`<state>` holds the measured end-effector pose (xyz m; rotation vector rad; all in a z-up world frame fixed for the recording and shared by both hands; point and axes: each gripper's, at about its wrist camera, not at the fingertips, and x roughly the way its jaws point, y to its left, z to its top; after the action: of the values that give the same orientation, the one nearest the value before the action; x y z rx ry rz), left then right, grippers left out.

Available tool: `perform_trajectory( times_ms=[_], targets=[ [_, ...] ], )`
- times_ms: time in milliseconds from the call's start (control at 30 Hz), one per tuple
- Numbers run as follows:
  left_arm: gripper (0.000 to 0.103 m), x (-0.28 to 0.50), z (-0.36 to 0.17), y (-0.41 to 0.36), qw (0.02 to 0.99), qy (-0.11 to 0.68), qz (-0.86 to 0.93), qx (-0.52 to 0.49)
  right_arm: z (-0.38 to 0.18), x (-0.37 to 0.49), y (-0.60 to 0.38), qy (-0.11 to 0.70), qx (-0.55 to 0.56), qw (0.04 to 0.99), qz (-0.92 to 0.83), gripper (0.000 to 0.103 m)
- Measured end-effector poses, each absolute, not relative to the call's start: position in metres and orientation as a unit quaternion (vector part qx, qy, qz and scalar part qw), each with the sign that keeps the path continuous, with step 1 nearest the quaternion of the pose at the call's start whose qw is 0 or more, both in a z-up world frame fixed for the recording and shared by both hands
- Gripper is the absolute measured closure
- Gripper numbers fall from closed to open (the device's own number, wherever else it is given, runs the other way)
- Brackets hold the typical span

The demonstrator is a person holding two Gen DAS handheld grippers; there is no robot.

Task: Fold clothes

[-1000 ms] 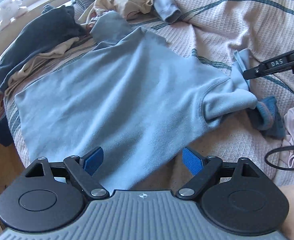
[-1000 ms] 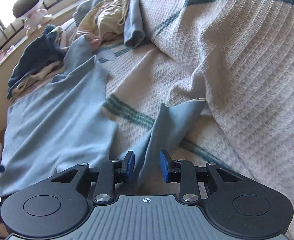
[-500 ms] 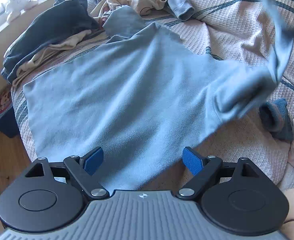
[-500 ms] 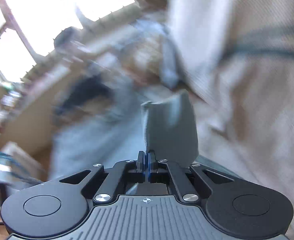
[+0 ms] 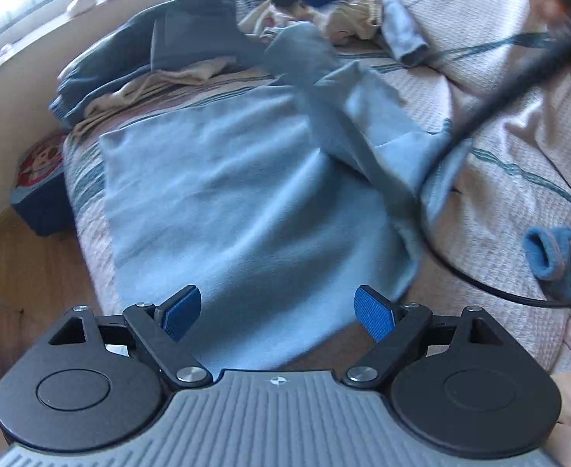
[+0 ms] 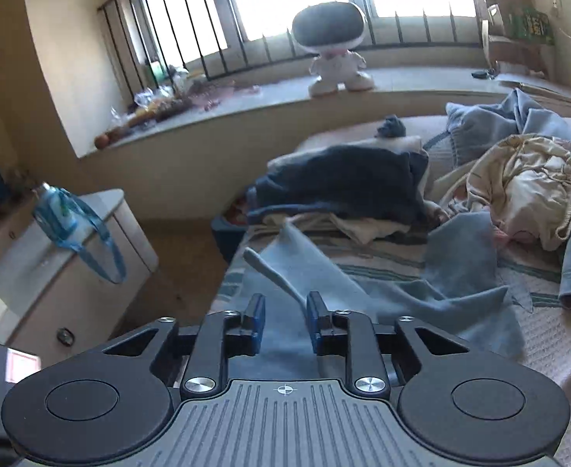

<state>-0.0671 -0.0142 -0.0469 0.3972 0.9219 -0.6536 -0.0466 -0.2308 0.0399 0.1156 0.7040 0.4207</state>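
Observation:
A light blue sweatshirt (image 5: 227,202) lies flat on the bed, and its right sleeve (image 5: 367,124) is thrown back across its body. My left gripper (image 5: 277,313) hovers open over the near hem, with nothing between the pads. In the right wrist view, my right gripper (image 6: 285,323) hangs above the sweatshirt (image 6: 402,303). Its jaws are opening. The sleeve end (image 6: 281,257) drops away just ahead of them, and the pads do not press on it.
Dark blue and cream clothes (image 6: 340,186) are piled at the far end of the bed, with a cream bundle (image 6: 526,183) beside them. A blue sock (image 5: 550,249) and a black cable (image 5: 441,233) lie on the right. Left of the bed are the floor and a white cabinet (image 6: 71,257).
The right gripper shut on the sleeve, lifted it and swung it left over the sweatshirt's body, then its jaws parted. The left gripper drifted a little and stayed open.

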Motion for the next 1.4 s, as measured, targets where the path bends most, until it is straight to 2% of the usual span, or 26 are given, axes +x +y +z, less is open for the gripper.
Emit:
perform_trajectory(
  times_ms=[300, 633, 667, 733, 867, 900, 967, 1033, 1067, 1100, 1133, 1300, 1400],
  targets=[
    [0.018, -0.062, -0.05, -0.039, 0.806, 0.437, -0.357, 0.181, 0.006, -0.074, -0.348, 0.401, 0.059, 0.909, 0.097, 0.071],
    [0.021, -0.051, -0.063, -0.091, 0.761, 0.477, -0.427, 0.104, -0.037, -0.036, -0.36, 0.477, 0.015, 0.864, 0.162, 0.071],
    [0.024, -0.05, -0.067, -0.095, 0.755, 0.484, -0.432, 0.097, -0.042, -0.029, -0.359, 0.484, 0.008, 0.858, 0.172, 0.071],
    [0.041, -0.049, -0.076, -0.1, 0.745, 0.496, -0.439, 0.08, -0.052, -0.016, -0.357, 0.497, -0.004, 0.847, 0.186, 0.067],
    [0.065, -0.047, -0.084, -0.103, 0.745, 0.504, -0.433, 0.066, -0.071, 0.002, -0.363, 0.525, 0.009, 0.832, 0.176, 0.067],
    [0.066, -0.047, -0.084, -0.103, 0.745, 0.504, -0.432, 0.066, -0.075, 0.004, -0.364, 0.536, 0.023, 0.825, 0.181, 0.067],
    [0.077, -0.047, -0.084, -0.103, 0.744, 0.505, -0.433, 0.065, -0.081, 0.002, -0.365, 0.542, 0.041, 0.818, 0.19, 0.067],
    [0.08, -0.048, -0.084, -0.103, 0.743, 0.505, -0.435, 0.065, -0.082, -0.002, -0.365, 0.543, 0.046, 0.817, 0.189, 0.069],
    [0.083, -0.049, -0.083, -0.103, 0.742, 0.504, -0.437, 0.064, -0.08, -0.005, -0.366, 0.543, 0.049, 0.818, 0.185, 0.074],
    [0.085, -0.049, -0.081, -0.101, 0.742, 0.503, -0.439, 0.062, -0.077, -0.009, -0.368, 0.542, 0.052, 0.818, 0.183, 0.089],
    [0.086, -0.051, -0.078, -0.099, 0.741, 0.501, -0.444, 0.059, -0.072, -0.014, -0.37, 0.54, 0.056, 0.819, 0.184, 0.095],
    [0.086, -0.068, -0.061, -0.09, 0.717, 0.484, -0.497, 0.071, -0.039, -0.053, -0.391, 0.525, 0.093, 0.83, 0.162, 0.097],
    [0.086, -0.081, -0.063, -0.093, 0.691, 0.494, -0.517, 0.1, -0.037, -0.082, -0.402, 0.523, 0.12, 0.83, 0.152, 0.097]
  ],
)
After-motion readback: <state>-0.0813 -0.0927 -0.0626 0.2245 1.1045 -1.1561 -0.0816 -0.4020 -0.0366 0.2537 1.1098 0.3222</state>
